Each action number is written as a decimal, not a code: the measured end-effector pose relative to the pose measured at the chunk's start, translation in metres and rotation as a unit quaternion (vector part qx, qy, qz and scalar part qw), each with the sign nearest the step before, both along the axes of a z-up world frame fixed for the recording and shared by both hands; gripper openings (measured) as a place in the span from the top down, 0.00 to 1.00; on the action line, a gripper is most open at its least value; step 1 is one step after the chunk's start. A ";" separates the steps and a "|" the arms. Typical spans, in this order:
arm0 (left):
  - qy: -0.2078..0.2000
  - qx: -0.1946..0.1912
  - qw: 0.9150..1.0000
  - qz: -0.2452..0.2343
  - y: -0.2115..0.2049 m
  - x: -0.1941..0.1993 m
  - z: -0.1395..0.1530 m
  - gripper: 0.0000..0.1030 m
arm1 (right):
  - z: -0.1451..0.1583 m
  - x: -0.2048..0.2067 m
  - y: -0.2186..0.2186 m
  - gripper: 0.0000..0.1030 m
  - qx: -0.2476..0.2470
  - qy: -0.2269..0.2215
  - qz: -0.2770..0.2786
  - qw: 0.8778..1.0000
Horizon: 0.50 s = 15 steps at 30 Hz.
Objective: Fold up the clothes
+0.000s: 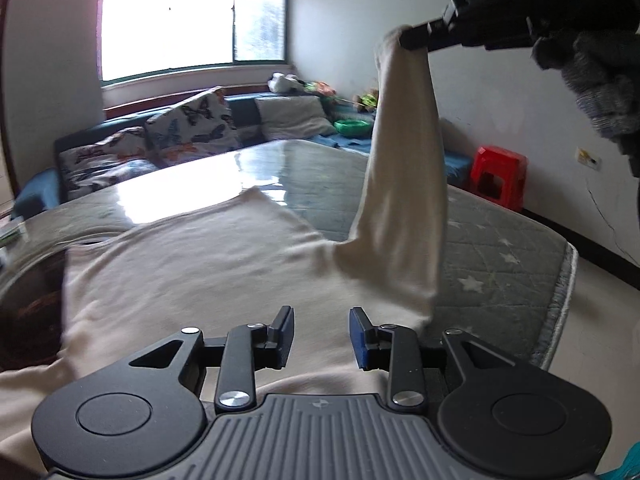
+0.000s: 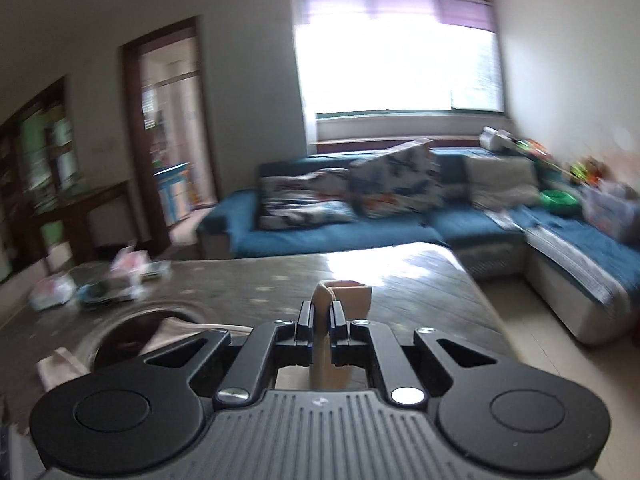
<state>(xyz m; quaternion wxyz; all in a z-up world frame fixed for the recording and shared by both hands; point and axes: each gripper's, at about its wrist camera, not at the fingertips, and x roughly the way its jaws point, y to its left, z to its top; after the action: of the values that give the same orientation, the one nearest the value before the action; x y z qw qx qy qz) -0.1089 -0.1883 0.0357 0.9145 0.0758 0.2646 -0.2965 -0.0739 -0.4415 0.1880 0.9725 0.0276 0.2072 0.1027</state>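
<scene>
Cream sweater [image 1: 192, 272]: body flat on table [image 1: 500, 248]. Right gripper [image 2: 323, 322]: pinching sleeve [image 1: 400, 168] cuff, raised high. Left gripper [image 1: 322, 336]: spread, empty, above body. Step: sleeve fold. Next: carry cuff across body, release flat.

bright window with purple blind [image 1: 192, 28] upper left, blue corner sofa [image 2: 328, 224] mid-frame, butterfly-print cushions [image 1: 192, 124] on it, green plastic bowl [image 1: 352, 127], red plastic stool [image 1: 498, 178] right, dark wooden doorway [image 2: 168, 128] left
</scene>
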 end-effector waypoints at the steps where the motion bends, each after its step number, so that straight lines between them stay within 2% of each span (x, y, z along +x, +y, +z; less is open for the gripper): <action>1: -0.001 -0.003 1.000 0.009 0.008 -0.001 0.001 0.68 | 0.001 0.001 0.013 0.94 -0.004 -0.001 0.016 1.000; 5: -0.006 -0.012 0.999 0.049 0.041 -0.006 0.004 0.65 | 0.004 0.002 0.069 0.94 -0.013 0.003 0.086 0.996; 8: -0.007 -0.017 0.997 0.078 0.064 -0.010 0.006 0.65 | -0.006 0.007 0.107 0.94 -0.017 0.017 0.127 0.992; 15: -0.001 -0.018 0.992 0.128 0.098 -0.020 0.003 0.61 | -0.051 0.012 0.164 0.91 -0.037 0.087 0.206 0.974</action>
<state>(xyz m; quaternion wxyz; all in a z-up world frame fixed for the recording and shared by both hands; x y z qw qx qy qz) -0.1292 -0.0900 0.0384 0.9463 0.0247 0.2659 -0.1820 -0.0618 -0.2778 0.1373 0.9090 -0.0431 0.2964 0.2898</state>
